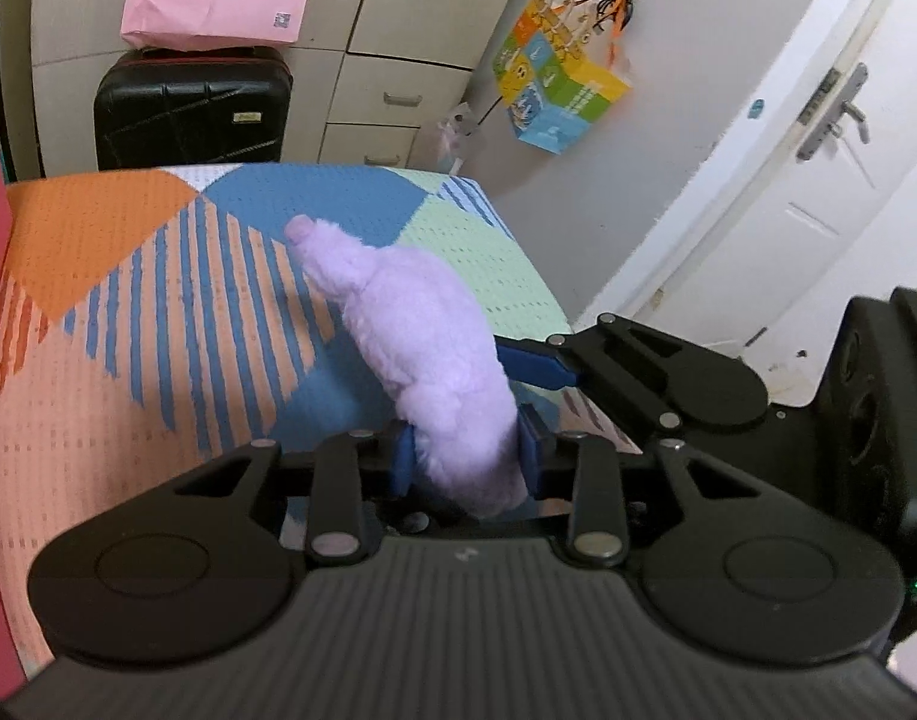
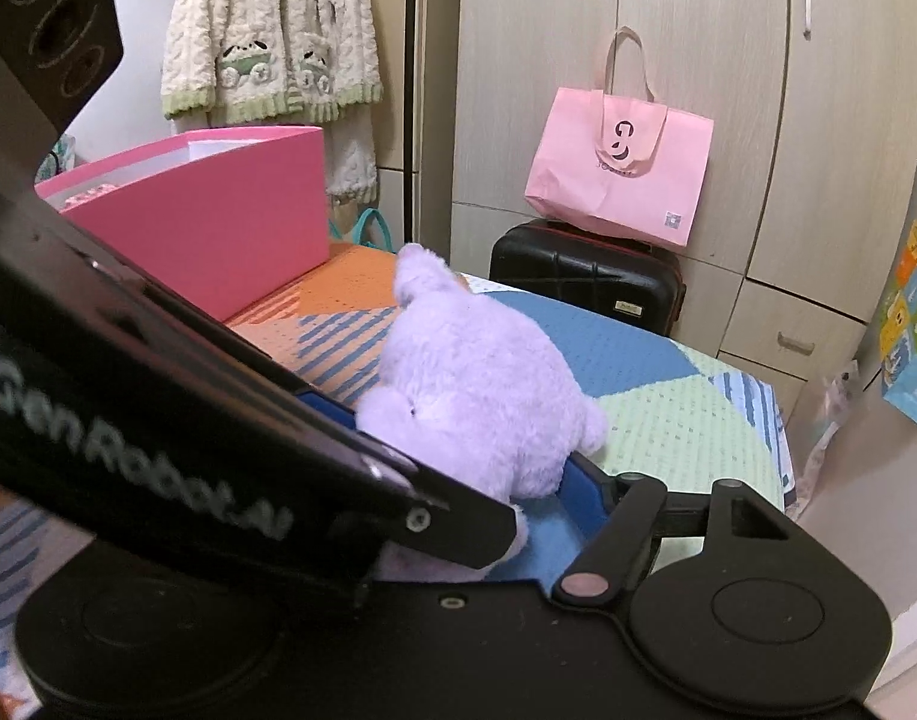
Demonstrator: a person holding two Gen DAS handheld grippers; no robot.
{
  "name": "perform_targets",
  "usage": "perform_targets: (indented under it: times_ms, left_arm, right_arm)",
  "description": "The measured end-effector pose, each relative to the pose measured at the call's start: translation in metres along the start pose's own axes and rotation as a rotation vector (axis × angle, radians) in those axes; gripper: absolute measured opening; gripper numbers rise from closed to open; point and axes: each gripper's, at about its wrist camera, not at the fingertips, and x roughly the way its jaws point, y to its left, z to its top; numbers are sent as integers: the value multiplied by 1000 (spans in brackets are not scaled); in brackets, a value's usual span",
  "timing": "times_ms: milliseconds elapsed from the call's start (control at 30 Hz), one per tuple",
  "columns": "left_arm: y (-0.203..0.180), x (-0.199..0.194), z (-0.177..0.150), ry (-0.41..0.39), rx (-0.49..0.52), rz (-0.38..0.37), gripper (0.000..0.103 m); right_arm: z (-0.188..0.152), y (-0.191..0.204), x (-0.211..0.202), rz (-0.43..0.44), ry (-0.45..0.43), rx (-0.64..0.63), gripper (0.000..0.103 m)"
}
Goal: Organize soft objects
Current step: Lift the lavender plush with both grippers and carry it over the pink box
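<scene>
Left gripper (image 1: 466,459) pinching plush (image 1: 422,324); box (image 2: 218,210) right-view only.

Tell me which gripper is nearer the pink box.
Left. The left gripper, clamping the purple plush, is nearer the pink box; the right gripper sits at the plush's far side.

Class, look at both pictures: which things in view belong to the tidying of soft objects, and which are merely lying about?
Part of the job:
purple plush toy
left claw
right claw
pink box

Just lying about:
black suitcase
pink tote bag
colourful bag
</scene>
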Motion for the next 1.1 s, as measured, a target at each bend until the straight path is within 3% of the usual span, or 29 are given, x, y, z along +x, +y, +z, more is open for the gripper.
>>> perform_targets:
  times_ms: [467, 767, 1100]
  left_arm:
    - [12, -33, -37, 34, -73, -96, 32]
    - [6, -56, -56, 5, -38, -88, 32]
    - [-1, -88, -91, 28, 6, -79, 32]
  right_arm:
    - [-24, 33, -32, 24, 0, 19, 77]
    - [-29, 55, -48, -8, -22, 5, 76]
    - [-39, 99, -76, -51, 8, -7, 76]
